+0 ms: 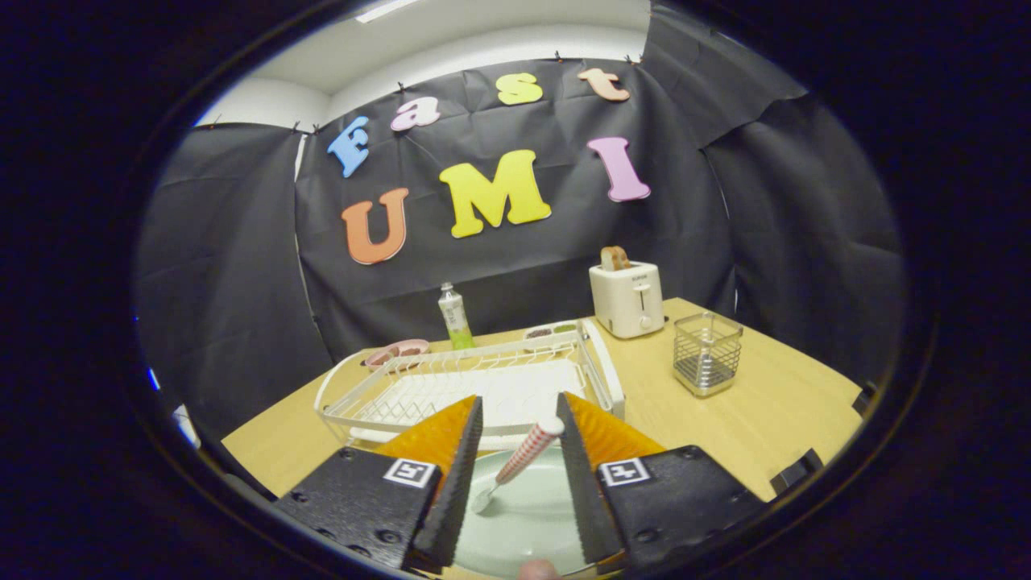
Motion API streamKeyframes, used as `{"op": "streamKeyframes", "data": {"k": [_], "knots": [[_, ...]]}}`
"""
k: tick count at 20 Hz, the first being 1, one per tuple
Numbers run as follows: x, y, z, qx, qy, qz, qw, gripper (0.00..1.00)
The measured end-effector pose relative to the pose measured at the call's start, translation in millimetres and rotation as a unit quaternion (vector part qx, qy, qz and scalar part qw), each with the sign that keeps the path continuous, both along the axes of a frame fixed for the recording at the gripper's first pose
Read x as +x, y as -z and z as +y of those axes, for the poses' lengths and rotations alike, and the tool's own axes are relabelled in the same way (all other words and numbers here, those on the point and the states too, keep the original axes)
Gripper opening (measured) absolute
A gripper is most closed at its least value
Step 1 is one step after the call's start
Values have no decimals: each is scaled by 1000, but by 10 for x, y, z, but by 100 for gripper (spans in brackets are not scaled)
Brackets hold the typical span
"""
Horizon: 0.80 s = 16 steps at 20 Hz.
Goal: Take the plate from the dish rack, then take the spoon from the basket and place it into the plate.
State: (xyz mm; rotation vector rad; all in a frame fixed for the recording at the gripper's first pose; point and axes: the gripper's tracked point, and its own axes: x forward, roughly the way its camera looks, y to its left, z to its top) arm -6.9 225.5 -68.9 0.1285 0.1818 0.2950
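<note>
Hand-held gripper (519,439) open; spoon (515,465) on plate (523,515).

We see the spoon (515,466) in the plate (523,524) between our gripper (519,411) fingers, the dish rack (475,387) beyond, the basket (707,353) right.

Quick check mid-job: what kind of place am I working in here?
Likely a mock kitchen counter in a cloth-walled booth: a wooden table holds a dish rack, a toaster and a wire basket. The gripper is open over the plate, where the spoon lies.
</note>
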Motion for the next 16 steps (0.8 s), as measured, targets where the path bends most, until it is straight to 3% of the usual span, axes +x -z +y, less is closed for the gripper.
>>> {"op": "streamKeyframes", "data": {"k": [2,5,8,12,16], "knots": [[19,-125,-63,-6,9,-20,1000,83],[12,-271,-161,-12,19,-40,999,94],[-14,-404,-282,-23,32,-59,997,100],[-85,-641,-537,-22,60,-89,994,100],[-243,-802,-837,-71,96,-132,984,100]]}}
